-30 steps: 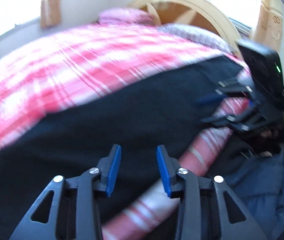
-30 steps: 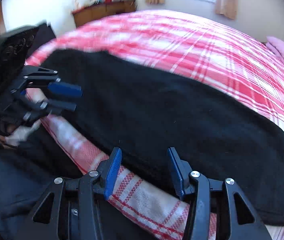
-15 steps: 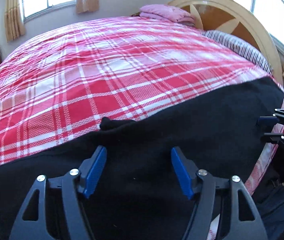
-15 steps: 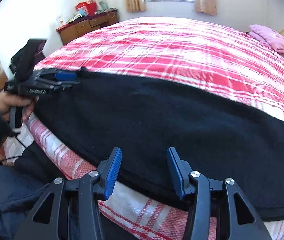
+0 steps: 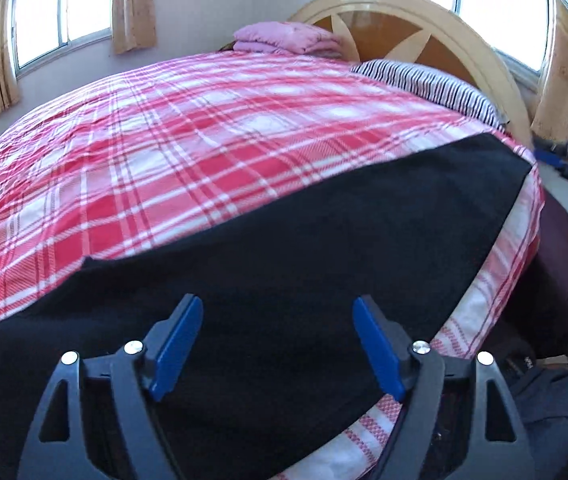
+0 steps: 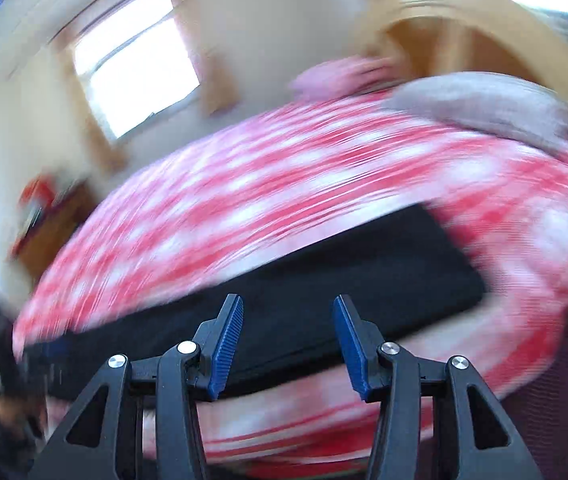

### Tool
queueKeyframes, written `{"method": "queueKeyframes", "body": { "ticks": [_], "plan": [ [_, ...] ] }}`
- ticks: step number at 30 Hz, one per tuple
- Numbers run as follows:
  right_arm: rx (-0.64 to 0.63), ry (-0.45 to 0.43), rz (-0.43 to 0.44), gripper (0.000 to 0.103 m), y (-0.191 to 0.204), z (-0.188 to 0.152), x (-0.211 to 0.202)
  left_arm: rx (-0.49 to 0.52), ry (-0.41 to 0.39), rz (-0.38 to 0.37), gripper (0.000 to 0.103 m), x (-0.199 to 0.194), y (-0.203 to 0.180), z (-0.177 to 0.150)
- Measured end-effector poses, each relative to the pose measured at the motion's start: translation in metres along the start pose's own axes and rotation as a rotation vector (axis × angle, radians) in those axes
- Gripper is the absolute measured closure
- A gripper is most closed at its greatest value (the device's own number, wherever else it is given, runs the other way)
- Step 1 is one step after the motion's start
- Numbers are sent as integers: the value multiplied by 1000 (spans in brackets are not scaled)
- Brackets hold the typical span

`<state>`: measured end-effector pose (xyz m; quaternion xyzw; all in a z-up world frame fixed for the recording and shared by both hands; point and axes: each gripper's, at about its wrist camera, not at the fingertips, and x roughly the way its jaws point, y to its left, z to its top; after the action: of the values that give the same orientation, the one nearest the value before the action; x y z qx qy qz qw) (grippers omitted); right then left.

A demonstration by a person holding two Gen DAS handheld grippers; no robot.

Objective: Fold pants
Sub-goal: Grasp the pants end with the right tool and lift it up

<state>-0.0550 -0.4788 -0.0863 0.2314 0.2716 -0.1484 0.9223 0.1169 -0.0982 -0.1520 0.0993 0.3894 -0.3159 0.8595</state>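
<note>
Black pants (image 5: 304,256) lie flat and stretched out along the near edge of a bed with a red and white plaid cover (image 5: 187,132). My left gripper (image 5: 277,344) is open and empty, just above the pants near their middle. My right gripper (image 6: 287,340) is open and empty, over the pants (image 6: 324,280) near their right end; this view is blurred by motion. The right gripper also shows at the far right of the left wrist view (image 5: 564,160), beyond the pants' end.
A curved wooden headboard (image 5: 424,24) stands at the back right, with a striped pillow (image 5: 424,80) and a folded pink blanket (image 5: 284,38) before it. Curtained windows (image 5: 59,12) lie behind. A dresser (image 6: 51,216) shows blurred at the left.
My left gripper opened wider and settled over the pants. My right gripper swung round toward the headboard end, with fast motion blur. The pants stayed flat on the bed.
</note>
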Motion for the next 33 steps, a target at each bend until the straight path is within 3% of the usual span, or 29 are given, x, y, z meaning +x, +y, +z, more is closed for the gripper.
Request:
{"method": "queueKeyframes", "body": {
  "ticks": [3, 5, 9, 16, 28, 33],
  "plan": [
    [163, -2, -48, 54, -47, 11, -5, 7, 8, 38, 23, 2, 0, -4],
    [204, 2, -52, 54, -62, 12, -5, -11, 11, 60, 23, 2, 8, -6],
    [210, 37, -30, 54, -67, 10, 7, -55, 13, 58, 23, 1, 19, -9],
    [250, 82, -42, 54, -82, 2, 24, -44, 14, 79, 22, 3, 22, -10],
    [289, 12, 93, 54, -94, 2, 38, -37, 20, 74, 20, 7, 26, -14],
    [296, -18, 101, 61, -93, 3, 31, -37, 21, 71, 20, 7, 26, -14]
  ]
}}
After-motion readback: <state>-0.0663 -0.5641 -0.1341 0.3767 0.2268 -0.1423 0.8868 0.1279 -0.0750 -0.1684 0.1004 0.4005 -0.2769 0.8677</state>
